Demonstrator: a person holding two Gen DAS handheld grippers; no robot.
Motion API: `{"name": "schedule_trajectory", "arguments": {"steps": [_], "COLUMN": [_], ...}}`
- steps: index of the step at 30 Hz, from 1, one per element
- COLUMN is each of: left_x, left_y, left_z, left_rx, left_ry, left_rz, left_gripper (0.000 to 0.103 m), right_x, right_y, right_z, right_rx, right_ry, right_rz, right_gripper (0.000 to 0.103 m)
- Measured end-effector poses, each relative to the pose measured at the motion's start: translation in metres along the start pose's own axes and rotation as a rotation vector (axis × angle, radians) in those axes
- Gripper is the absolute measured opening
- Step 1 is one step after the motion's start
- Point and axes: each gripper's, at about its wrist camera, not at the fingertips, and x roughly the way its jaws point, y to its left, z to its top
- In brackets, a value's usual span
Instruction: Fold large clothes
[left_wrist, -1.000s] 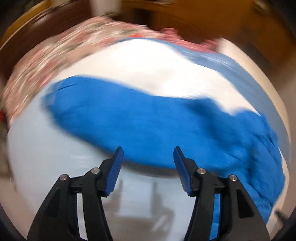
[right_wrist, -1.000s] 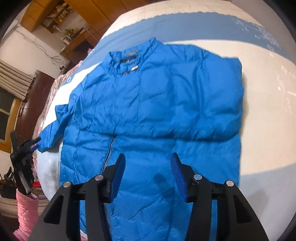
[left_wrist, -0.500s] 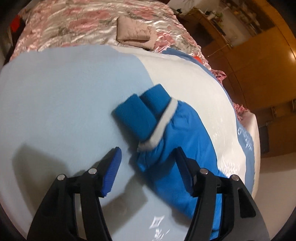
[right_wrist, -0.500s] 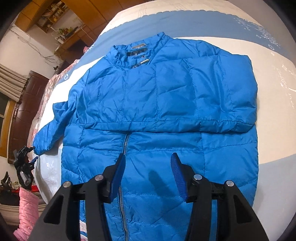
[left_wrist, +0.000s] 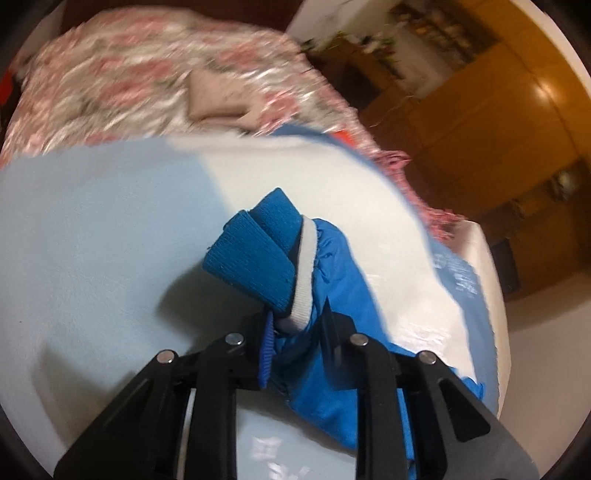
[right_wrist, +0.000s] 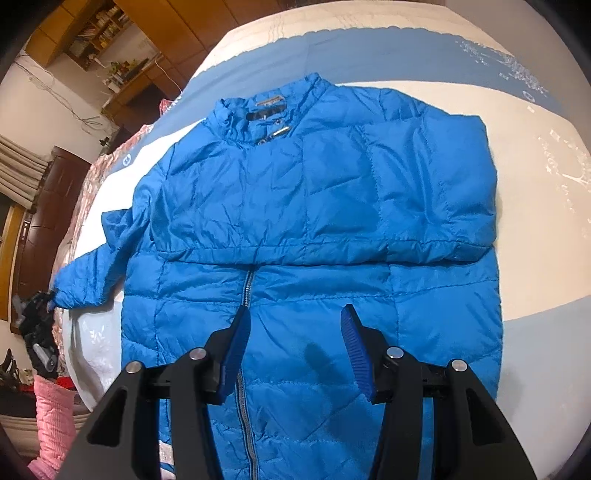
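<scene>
A blue padded jacket lies front-up on the bed, zipped, collar at the far end. One sleeve is folded across its chest; the other sleeve stretches out to the left. My left gripper is shut on that sleeve just behind its ribbed blue cuff with a white band, and also shows small in the right wrist view. My right gripper is open and empty, just above the jacket's lower front beside the zip.
The bed sheet is white with light blue bands. A pink floral quilt with a folded beige cloth lies beyond the sleeve. Wooden cabinets stand at the right. A pink item sits beside the bed.
My left gripper has swung round to the sleeve end, moved over it and closed on it behind the cuff. My right gripper has stayed open and drifted slightly back over the jacket.
</scene>
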Motion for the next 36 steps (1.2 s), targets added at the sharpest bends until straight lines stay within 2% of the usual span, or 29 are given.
{"name": "schedule_trajectory", "arguments": {"steps": [3,8,12,18,21,25,28,30,32,33,36], "left_x": [-0.032,-0.06,-0.062,-0.024,0.005,0.051,0.077,0.077,0.067,0.059,0.048], "left_y": [-0.056,-0.154,-0.235,-0.316,-0.336,-0.339,-0.337,-0.332,-0.324,-0.318,-0.299], "left_z": [-0.017,-0.063,-0.124,-0.214,-0.252,-0.286,-0.309,-0.313,-0.306,-0.294,-0.27], "left_rx": [0.135,0.357,0.525,0.69,0.747,0.789,0.804,0.815,0.799,0.783,0.773], "left_ry": [-0.049,-0.054,0.001,0.145,0.22,0.336,0.477,0.522,0.535,0.507,0.425], "left_rz": [-0.078,-0.194,-0.297,-0.362,-0.35,-0.313,-0.334,-0.366,-0.426,-0.43,-0.362], "left_gripper": [0.02,0.019,0.019,0.019,0.019,0.019,0.02,0.025,0.034,0.04,0.042], "right_x": [-0.007,-0.013,-0.019,-0.027,-0.029,-0.028,-0.025,-0.021,-0.016,-0.014,-0.001], "right_y": [-0.005,-0.017,-0.031,-0.053,-0.061,-0.068,-0.066,-0.06,-0.048,-0.041,-0.016], "right_z": [-0.001,-0.005,-0.009,-0.013,-0.014,-0.013,-0.009,-0.003,0.006,0.011,0.029], "right_rx": [-0.003,-0.001,0.011,0.027,0.026,0.022,0.012,-0.002,-0.025,-0.038,-0.078], "right_ry": [-0.011,-0.019,-0.027,-0.038,-0.038,-0.031,-0.025,-0.02,-0.011,-0.005,0.02], "right_rz": [0.004,0.015,0.024,0.023,0.02,0.02,0.025,0.034,0.064,0.083,0.127], "right_gripper": [0.051,0.051,0.051,0.051,0.051,0.051,0.052,0.052,0.052,0.052,0.052]}}
